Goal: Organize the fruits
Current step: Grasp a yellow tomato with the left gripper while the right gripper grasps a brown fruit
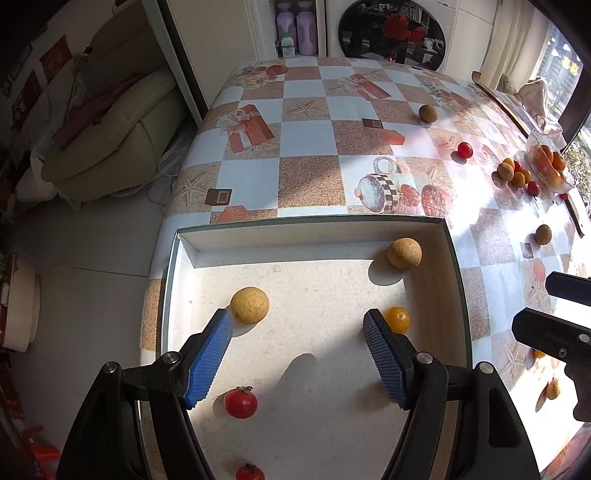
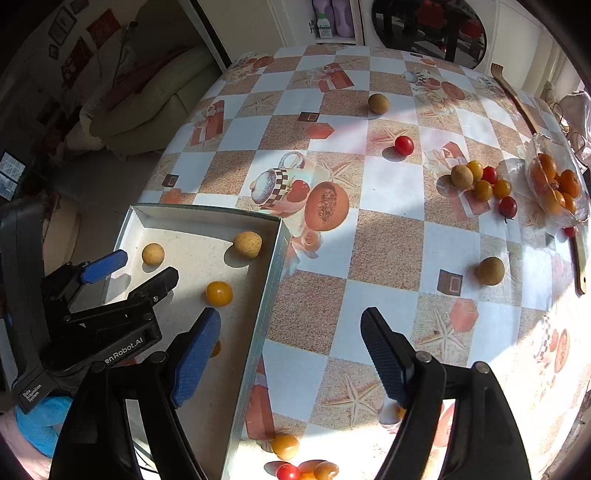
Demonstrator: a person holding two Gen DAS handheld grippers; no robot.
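A shallow white box holds two tan round fruits, a yellow tomato and two red tomatoes. My left gripper hangs open over the box floor with nothing between its blue pads. In the right wrist view my right gripper is open and empty, straddling the box's right wall, with one finger over the box and the other over the tablecloth. Loose on the table lie a tan fruit, a red tomato and a mixed cluster.
A glass bowl of orange fruit stands at the far right beside a long wooden stick. More small tomatoes lie at the near table edge. A sofa stands past the table's left edge and a washing machine behind it.
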